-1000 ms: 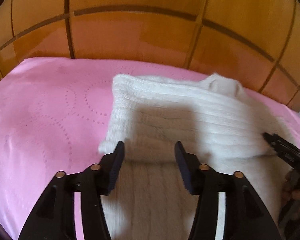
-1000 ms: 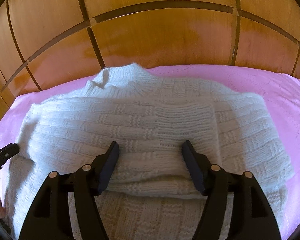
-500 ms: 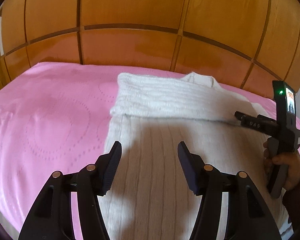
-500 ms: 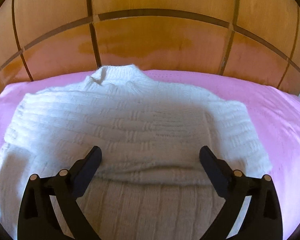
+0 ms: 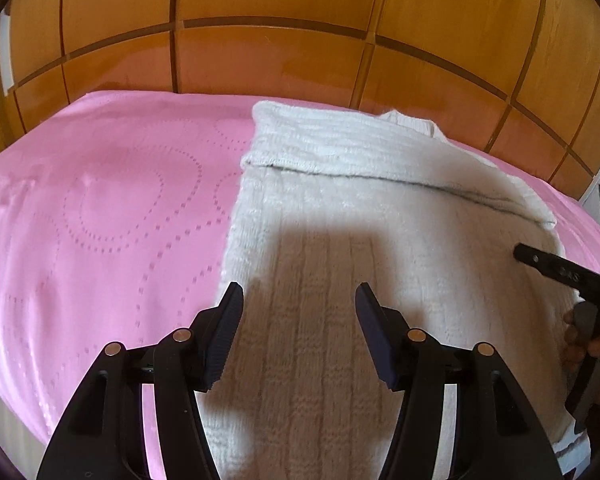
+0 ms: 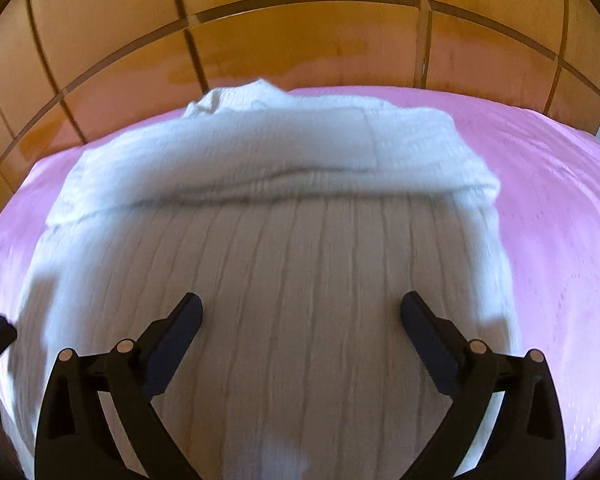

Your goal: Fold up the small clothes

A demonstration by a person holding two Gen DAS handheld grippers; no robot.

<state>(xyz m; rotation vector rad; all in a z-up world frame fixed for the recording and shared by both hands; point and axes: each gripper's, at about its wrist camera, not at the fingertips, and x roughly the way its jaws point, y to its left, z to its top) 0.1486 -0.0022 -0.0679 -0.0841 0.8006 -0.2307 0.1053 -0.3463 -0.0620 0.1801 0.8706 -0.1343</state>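
Observation:
A white knit sweater (image 5: 340,240) lies on the pink bedspread (image 5: 100,200), its sleeves folded across the upper part in a band (image 5: 340,148). It also shows in the right wrist view (image 6: 300,280), with the folded band (image 6: 268,160) at the far end. My left gripper (image 5: 298,300) is open and empty above the sweater's lower left part. My right gripper (image 6: 300,312) is wide open and empty above the sweater's lower body. The right gripper's finger (image 5: 556,266) shows at the right edge of the left wrist view.
A wooden panelled headboard (image 5: 300,40) rises behind the bed. The bedspread's near left edge (image 5: 16,412) drops off at the lower left. Pink bedspread (image 6: 560,220) extends to the right of the sweater.
Both grippers have pulled back toward the sweater's hem and away from the folded sleeve band. The right gripper has opened wider.

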